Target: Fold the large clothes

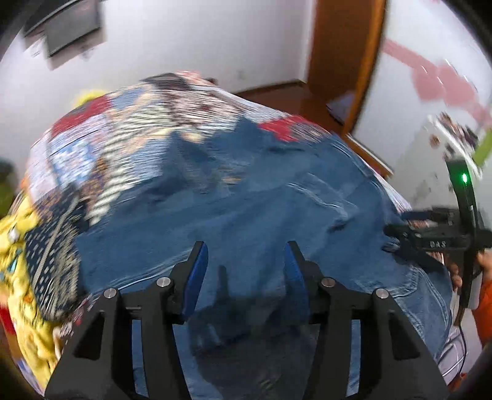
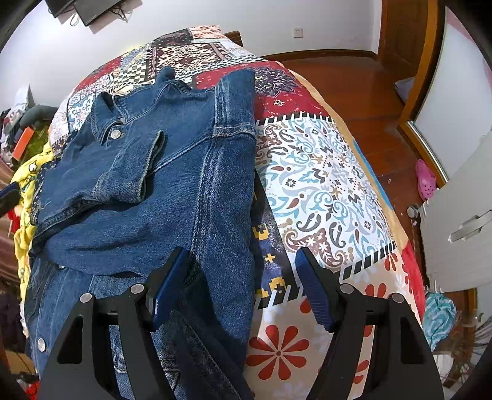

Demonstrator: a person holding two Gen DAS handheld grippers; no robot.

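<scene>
Denim jacket (image 2: 160, 190) lies partly folded on a patchwork bedspread (image 2: 319, 184), one sleeve turned across its body. At left, the left gripper (image 1: 244, 261) hovers low over the blue cloth, jaws spread wide and empty; its view is motion-blurred. At right, the right gripper (image 2: 243, 277) is likewise wide open, straddling the jacket's right edge. Beyond lie wooden floor (image 2: 363, 92), white wall (image 2: 276, 18) and pink slipper (image 2: 426, 180).

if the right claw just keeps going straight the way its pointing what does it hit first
Most likely the right-hand edge of the denim jacket, which lies between the open fingers of the right claw, with the patchwork bedspread just beside it; depth is unclear.
</scene>
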